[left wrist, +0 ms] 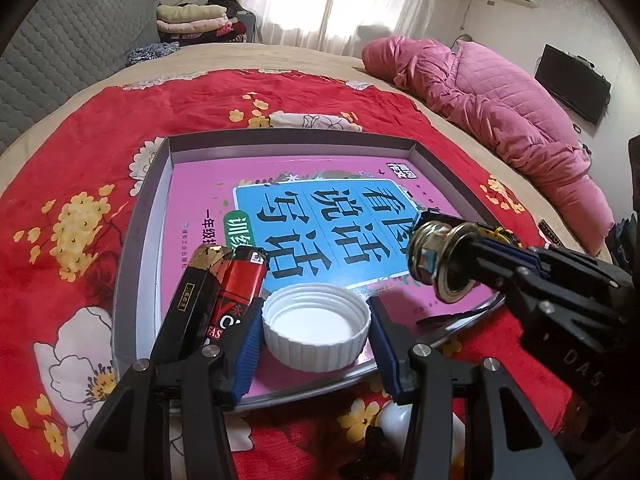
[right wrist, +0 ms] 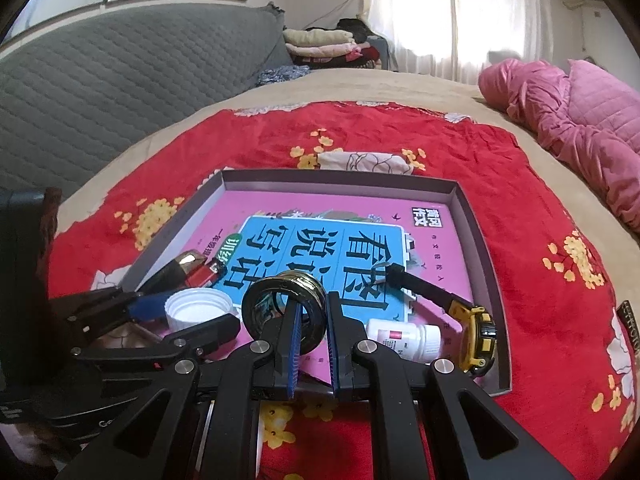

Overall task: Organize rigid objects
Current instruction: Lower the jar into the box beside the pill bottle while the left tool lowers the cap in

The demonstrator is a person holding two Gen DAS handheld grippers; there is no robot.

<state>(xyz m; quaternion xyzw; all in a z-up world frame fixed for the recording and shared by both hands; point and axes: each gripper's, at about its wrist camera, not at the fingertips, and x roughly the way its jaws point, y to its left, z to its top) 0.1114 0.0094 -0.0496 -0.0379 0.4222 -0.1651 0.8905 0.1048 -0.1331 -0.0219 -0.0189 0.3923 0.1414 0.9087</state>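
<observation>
Daylight room, heavy fisheye

Light pours through the curtained window [left wrist: 336,0] far beyond the tongs and it's blown out white. The pink book cover [left wrist: 208,200] ahead of the left tongs [left wrist: 316,336] has soft glare. Edges bend hard, corners go black, and the nearest black arms look soft.

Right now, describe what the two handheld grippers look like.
Both the left gripper and the right gripper are matte black linkage frames with round silver pivot bolts. Their fingers carry ribbed blue pads. White lettering marks the right gripper's body. No sleeve or cable shows.
</observation>
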